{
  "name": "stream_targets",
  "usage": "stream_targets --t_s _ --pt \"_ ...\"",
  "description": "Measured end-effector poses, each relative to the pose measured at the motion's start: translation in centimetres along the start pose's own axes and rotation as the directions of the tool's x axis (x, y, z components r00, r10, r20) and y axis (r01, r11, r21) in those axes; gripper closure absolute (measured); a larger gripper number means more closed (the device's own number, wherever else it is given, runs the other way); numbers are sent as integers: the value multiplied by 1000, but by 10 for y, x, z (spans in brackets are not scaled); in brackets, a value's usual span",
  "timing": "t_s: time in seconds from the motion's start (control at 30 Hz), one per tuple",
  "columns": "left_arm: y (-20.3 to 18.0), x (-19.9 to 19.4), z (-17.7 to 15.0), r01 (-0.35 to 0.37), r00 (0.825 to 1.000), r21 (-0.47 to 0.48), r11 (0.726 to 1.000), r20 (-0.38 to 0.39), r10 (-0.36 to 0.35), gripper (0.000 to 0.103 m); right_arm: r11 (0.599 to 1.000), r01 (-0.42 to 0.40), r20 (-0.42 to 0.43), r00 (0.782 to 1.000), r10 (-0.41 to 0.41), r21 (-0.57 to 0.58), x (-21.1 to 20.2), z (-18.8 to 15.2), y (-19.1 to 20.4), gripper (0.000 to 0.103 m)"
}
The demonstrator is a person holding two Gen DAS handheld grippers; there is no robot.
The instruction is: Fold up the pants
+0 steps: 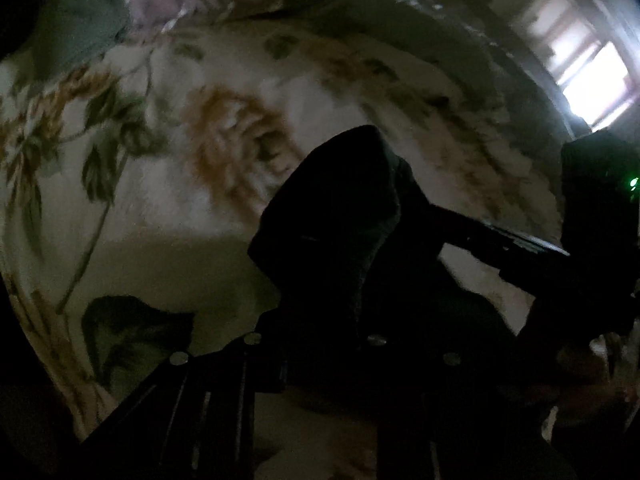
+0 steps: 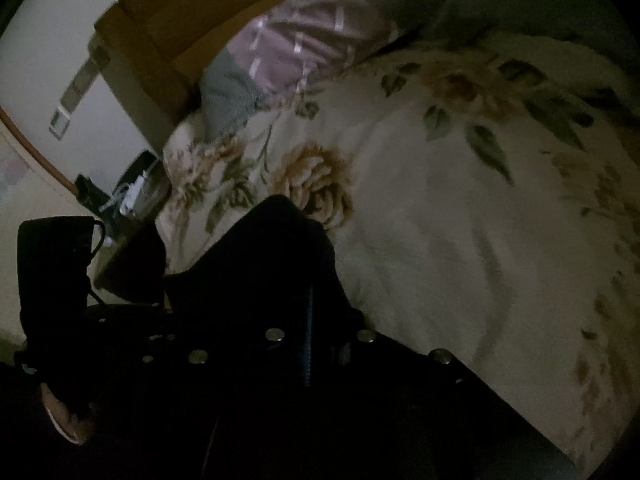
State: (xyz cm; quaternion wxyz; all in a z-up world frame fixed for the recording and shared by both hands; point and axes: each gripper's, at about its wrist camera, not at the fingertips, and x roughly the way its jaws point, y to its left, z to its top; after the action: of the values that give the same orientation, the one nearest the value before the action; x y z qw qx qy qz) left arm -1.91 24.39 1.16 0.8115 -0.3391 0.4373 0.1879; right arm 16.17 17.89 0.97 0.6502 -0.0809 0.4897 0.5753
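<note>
The pants [image 1: 340,216] are black cloth, lifted above a bed with a floral cover [image 1: 180,184]. In the left wrist view my left gripper [image 1: 328,320] is shut on a bunched fold of the pants that rises between its fingers. The right gripper [image 1: 520,248] shows at the right of that view, reaching into the same cloth. In the right wrist view my right gripper [image 2: 312,320] is shut on the pants [image 2: 264,256], which stick up between its fingers. The left gripper [image 2: 56,264] is the dark shape at the left. The scene is very dark.
The floral bedcover [image 2: 440,220] fills most of both views. A pink and grey pillow [image 2: 296,52] lies at the head by a wooden headboard [image 2: 160,28]. A bedside table [image 2: 132,196] with small items stands at the left. A bright window [image 1: 588,76] is at the upper right.
</note>
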Motion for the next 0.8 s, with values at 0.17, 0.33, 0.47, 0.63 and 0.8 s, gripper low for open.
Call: stream_targets --t_s 0.17,0.33,0.47,0.63,0.8 --pt "-39 -27 0 83 995 50 995 47 -86 87 999 -2 96 995 -1 32 -47 -11 -2 96" --pt "-82 -52 -10 150 985 153 977 68 -161 87 997 1 202 979 -17 76 -99 -31 -6 97" --pt "-118 -68 -20 203 972 226 953 67 -224 87 995 16 278 960 -44 103 -137 -51 -7 97" --pt "-164 -79 -36 250 960 309 918 47 -277 87 987 32 352 932 -88 160 -181 -84 -16 97" --pt "-209 -75 -59 280 953 388 878 -2 -303 87 974 42 382 915 -127 223 -209 -117 -32 97"
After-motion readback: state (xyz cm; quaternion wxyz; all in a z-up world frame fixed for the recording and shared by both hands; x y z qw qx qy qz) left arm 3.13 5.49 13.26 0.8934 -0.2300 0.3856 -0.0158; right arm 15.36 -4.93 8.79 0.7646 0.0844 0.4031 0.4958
